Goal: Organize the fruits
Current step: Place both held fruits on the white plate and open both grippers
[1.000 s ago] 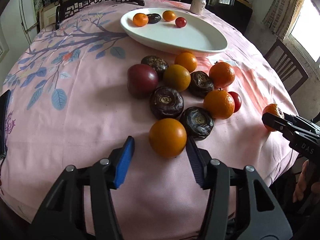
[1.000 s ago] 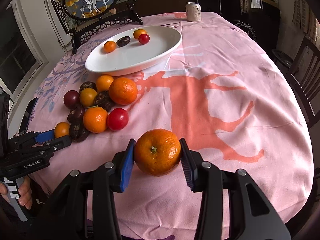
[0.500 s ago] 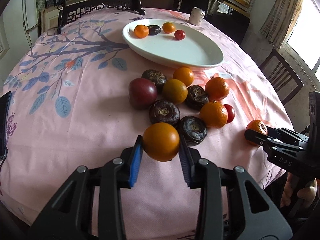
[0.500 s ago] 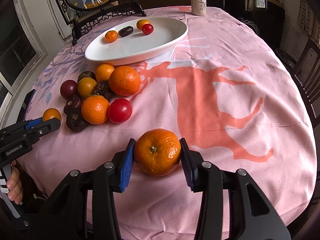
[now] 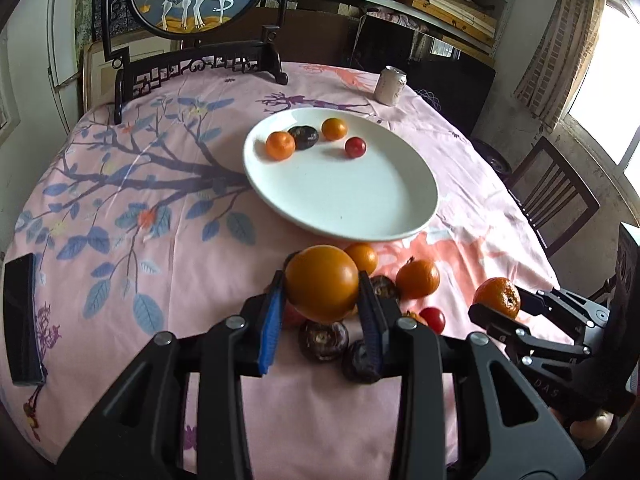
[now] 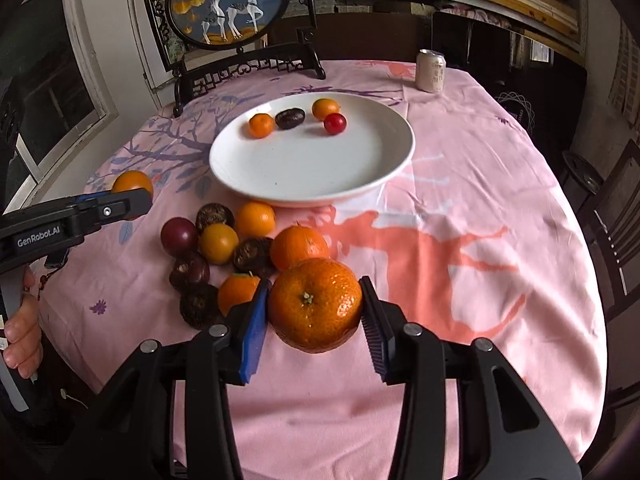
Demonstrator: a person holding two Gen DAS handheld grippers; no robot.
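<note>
Gripping a smooth orange fruit (image 5: 322, 282), the left gripper (image 5: 322, 300) holds it above the table's pile; the right gripper (image 6: 316, 312) clamps a dimpled mandarin (image 6: 315, 304) between its pads. Only the left wrist view shows a dark phone (image 5: 22, 314) lying at the tablecloth's (image 5: 120, 208) left edge, while the right wrist view lays out the whole heap of loose fruit (image 6: 224, 248), partly hidden in the other view behind the left gripper's load. A white plate (image 6: 312, 172) beyond the pile carries four pieces along its far side: two small orange fruits, a dark one and a red one. A drink can (image 6: 430, 71) and a framed deer panel (image 6: 228, 4) stand at the table's far end.
</note>
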